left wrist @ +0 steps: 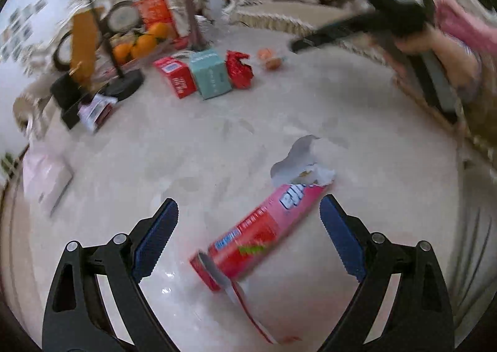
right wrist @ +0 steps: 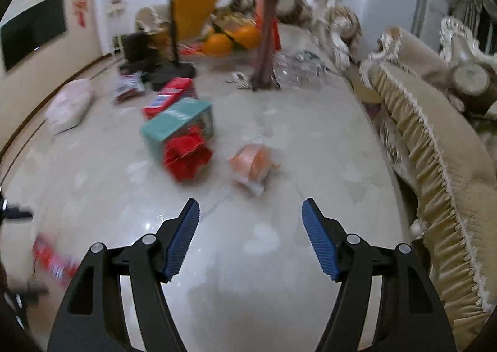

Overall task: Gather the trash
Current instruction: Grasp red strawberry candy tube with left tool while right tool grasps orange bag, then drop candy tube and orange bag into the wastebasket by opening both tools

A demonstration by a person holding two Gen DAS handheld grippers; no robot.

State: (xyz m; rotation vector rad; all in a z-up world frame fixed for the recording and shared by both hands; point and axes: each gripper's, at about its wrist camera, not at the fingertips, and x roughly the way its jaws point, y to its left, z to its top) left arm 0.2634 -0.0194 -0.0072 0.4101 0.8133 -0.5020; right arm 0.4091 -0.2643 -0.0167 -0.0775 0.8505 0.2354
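Observation:
A torn pink and red snack wrapper [left wrist: 257,234] lies on the pale marble table [left wrist: 155,159], right below my left gripper [left wrist: 248,212], which is open and empty with its fingers on either side of it. My right gripper [right wrist: 250,212] is open and empty above the table. Just beyond it lies a crumpled orange wrapper [right wrist: 254,162], and left of that a crumpled red wrapper [right wrist: 186,159] against a teal box [right wrist: 177,122]. The red wrapper [left wrist: 239,68] and orange wrapper [left wrist: 268,58] also show far off in the left wrist view.
A red carton [left wrist: 175,74] and the teal box [left wrist: 211,74] stand mid-table. A bowl of oranges [left wrist: 139,41], a black stand [left wrist: 121,82] and a plant stem [right wrist: 264,41] are at the back. A white tissue pack [right wrist: 70,105] lies left. A fringed sofa [right wrist: 435,150] borders the right.

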